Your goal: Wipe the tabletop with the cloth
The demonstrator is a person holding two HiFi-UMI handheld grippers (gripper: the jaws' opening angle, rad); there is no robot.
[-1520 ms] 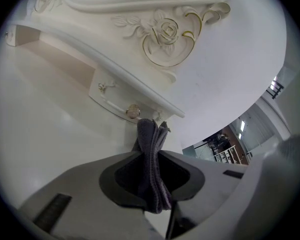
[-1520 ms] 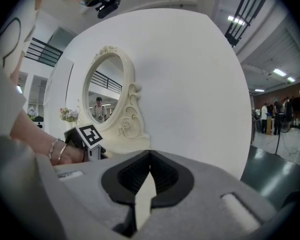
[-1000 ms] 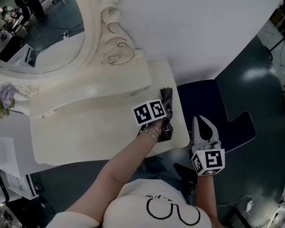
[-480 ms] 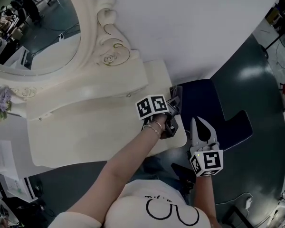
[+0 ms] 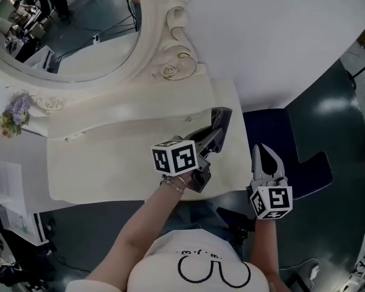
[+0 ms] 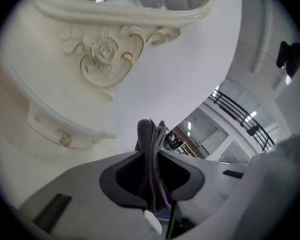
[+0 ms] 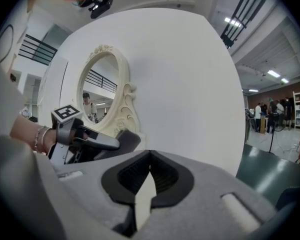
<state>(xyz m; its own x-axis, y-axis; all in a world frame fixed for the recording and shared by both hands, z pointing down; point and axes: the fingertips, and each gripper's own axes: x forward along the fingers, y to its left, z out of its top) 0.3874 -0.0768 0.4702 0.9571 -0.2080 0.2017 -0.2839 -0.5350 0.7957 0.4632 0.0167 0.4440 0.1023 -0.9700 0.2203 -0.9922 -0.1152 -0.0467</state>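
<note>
Over the right end of the tabletop (image 5: 109, 163), the grey cloth (image 5: 221, 119) is pinched between the left gripper's (image 5: 214, 137) jaws, near the mirror (image 5: 79, 41). The right gripper (image 5: 266, 157) hangs closed and empty beyond the table's edge. No wiped patch shows, so most of the surface likely awaits wiping.

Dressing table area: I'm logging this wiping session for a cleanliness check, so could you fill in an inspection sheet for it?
Surface: cream tabletop, bare where visible.
Job's things: dark grey cloth, held over the tabletop's right part.
Clutter: purple flowers and papers at left, beyond the tabletop.
Grippers: left gripper shut on the cloth; right gripper shut, empty, off the table's right side.
Cables: nothing seen on the tabletop.
Surroundings: ornate mirror, white wall, blue seat.
</note>
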